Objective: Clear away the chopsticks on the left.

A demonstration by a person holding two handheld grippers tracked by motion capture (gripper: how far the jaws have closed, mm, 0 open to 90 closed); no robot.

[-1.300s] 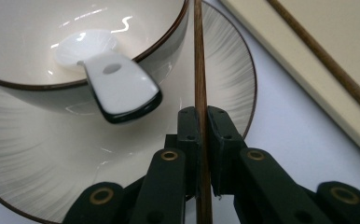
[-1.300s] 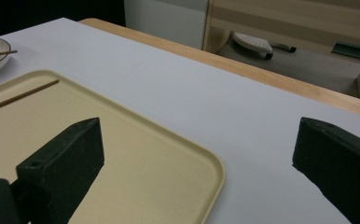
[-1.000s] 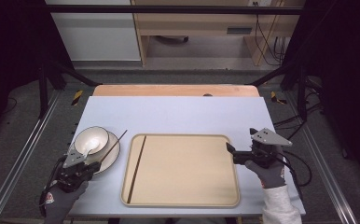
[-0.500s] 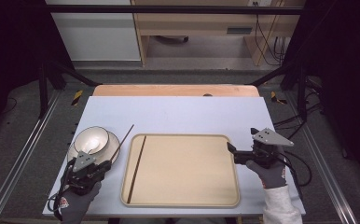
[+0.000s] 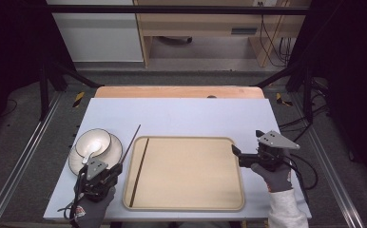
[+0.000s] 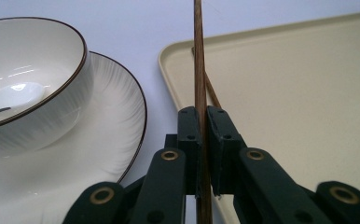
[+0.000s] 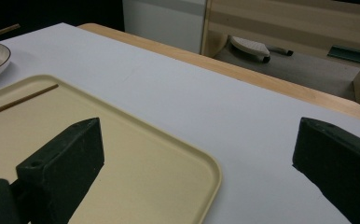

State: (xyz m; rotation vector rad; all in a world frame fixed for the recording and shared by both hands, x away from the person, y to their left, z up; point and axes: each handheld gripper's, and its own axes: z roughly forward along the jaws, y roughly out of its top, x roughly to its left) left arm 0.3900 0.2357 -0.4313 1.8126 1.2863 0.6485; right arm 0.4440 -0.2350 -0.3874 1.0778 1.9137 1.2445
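Currently left tool (image 6: 201,140) pinches one chopstick (image 5: 130,142) near its end, lifted beside the tray (image 5: 186,202), likely to join its mate (image 5: 139,172) lying inside. Right tool (image 5: 236,153) idles agape at tray's right edge, possibly steadying it.

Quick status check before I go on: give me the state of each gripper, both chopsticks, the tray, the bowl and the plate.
left gripper: shut on the held chopstick.
right gripper: open, holding nothing, at the tray's right edge.
held chopstick: clamped, pointing away over the table.
second chopstick: lying flat in the tray, along its left side.
tray: flat on the table.
bowl: upright on the plate, a white spoon inside.
plate: flat under the bowl.
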